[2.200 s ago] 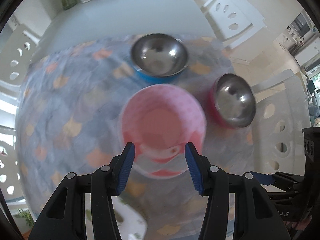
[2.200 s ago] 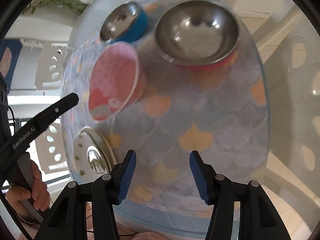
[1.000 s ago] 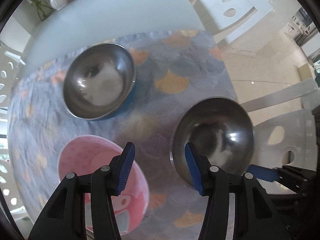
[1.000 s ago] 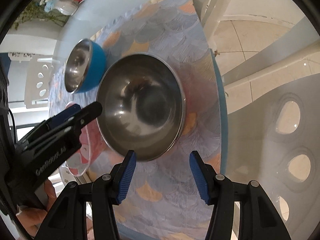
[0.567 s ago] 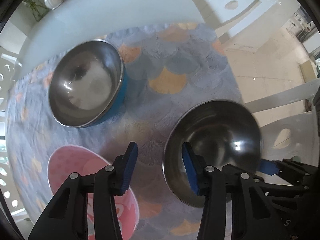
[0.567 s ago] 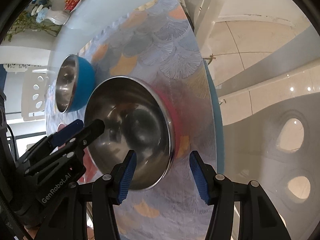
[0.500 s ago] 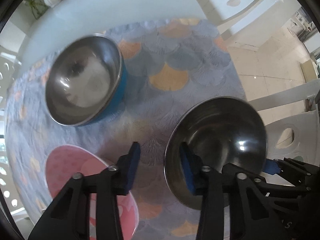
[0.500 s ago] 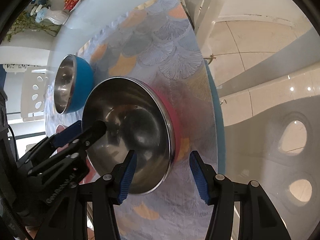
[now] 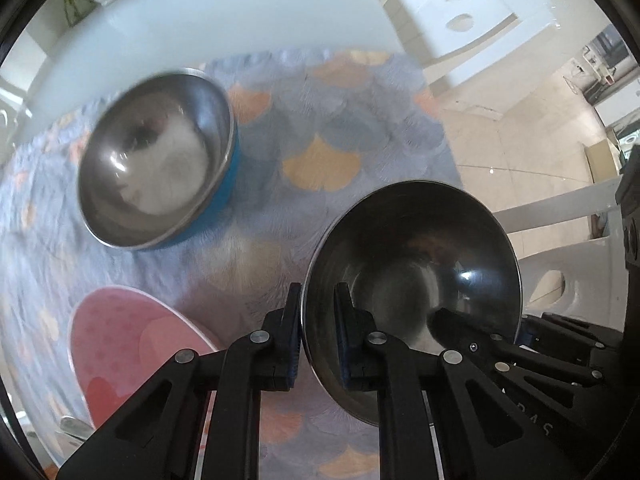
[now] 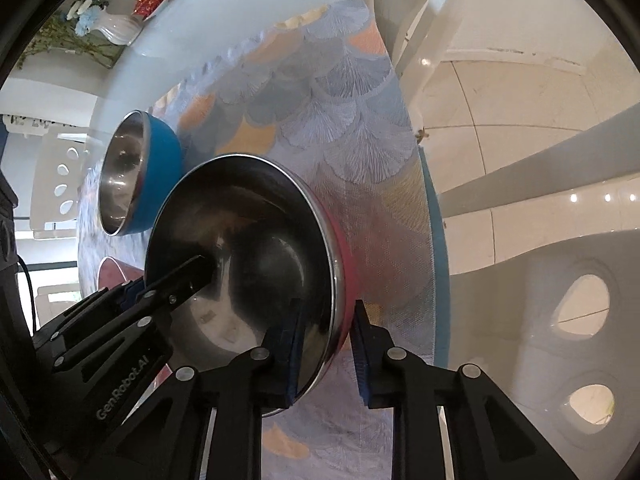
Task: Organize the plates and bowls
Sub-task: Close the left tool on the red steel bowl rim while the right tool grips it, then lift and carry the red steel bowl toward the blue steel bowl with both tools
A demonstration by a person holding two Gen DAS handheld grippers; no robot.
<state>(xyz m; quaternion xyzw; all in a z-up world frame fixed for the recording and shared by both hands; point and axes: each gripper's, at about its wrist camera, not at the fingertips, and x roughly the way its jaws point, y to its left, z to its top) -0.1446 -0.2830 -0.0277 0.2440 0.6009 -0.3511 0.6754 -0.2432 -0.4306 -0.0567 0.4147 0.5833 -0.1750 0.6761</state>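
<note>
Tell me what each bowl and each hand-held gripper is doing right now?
Red steel bowl: empty, rim pinched on two sides.
Blue steel bowl: empty, upright on the mat, untouched.
Pink bowl: empty, on the mat, untouched.
Left hand-held gripper: just closed, shut on the red steel bowl's rim.
Right hand-held gripper: just closed, shut on the opposite rim.

Bright daylight fills both fisheye views, edges bending into black corners, glare glinting in the red-sided steel bowl (image 9: 412,272), the blue bowl (image 9: 160,160) motion-blurred.
</note>
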